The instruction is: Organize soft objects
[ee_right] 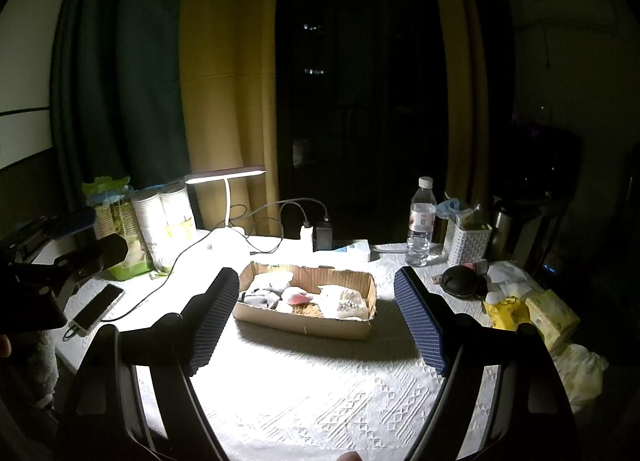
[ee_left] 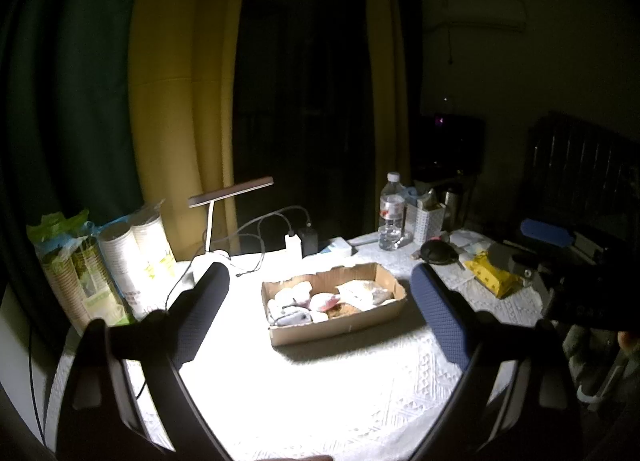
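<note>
- White patterned cloth covers the desk (ee_right: pixel 320 401), glaring under the lamp (ee_right: pixel 226 177) at the far left corner; that glare could hide where things lie.
- Cardboard box (ee_left: pixel 336 325) sits mid-desk, holding the soft objects (ee_right: pixel 298 297) in a loose pile; pulling one could drag its neighbours over the low wall.
- Left gripper (ee_left: pixel 320 285) hangs released, jaws wide, nothing between them, short of the box.
- Right gripper (ee_right: pixel 316 289) is likewise released and empty.
- Phone (ee_right: pixel 98 307) and its cable near the left edge could snag a reaching gripper.
</note>
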Demonstrator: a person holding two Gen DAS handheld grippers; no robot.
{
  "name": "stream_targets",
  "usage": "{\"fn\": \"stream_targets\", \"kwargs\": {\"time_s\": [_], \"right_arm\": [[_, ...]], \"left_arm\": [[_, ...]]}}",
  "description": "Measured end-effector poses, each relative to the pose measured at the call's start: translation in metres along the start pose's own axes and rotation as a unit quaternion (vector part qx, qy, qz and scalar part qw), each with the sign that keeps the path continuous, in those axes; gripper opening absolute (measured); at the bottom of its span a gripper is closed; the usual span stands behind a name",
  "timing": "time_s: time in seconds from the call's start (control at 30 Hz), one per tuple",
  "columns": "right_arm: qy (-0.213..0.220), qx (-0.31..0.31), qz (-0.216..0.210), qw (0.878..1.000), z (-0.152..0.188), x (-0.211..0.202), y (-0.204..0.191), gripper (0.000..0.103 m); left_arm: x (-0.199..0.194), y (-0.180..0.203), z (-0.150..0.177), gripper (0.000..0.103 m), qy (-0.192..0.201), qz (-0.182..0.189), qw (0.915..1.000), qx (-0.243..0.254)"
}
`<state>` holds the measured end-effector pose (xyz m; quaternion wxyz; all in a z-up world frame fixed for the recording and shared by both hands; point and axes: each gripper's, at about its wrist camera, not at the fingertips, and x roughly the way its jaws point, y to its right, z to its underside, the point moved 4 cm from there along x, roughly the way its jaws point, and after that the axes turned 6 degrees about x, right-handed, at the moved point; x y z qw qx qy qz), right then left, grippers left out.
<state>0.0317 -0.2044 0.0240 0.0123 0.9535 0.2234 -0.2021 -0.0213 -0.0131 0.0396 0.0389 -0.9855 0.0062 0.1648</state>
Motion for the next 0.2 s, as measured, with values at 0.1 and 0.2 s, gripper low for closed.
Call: {"fn": "stream_targets", "kwargs": {"time_s": [0.1,0.2], "right_arm": [[-0.002,0.001,0.002,1.000,0.0020,0.0010,0.0012,0.082],[-0.003,-0.001,0.003,1.000,0.0024,0.0034,0.0017,0.082]], "left_arm": [[0.0014,0.0002,-0.0013,0.093,0.001,0.000,1.0000,0.002],[0.0041,0.0004,-0.0038,0.093,0.001,-0.002,1.0000,0.010]]}}
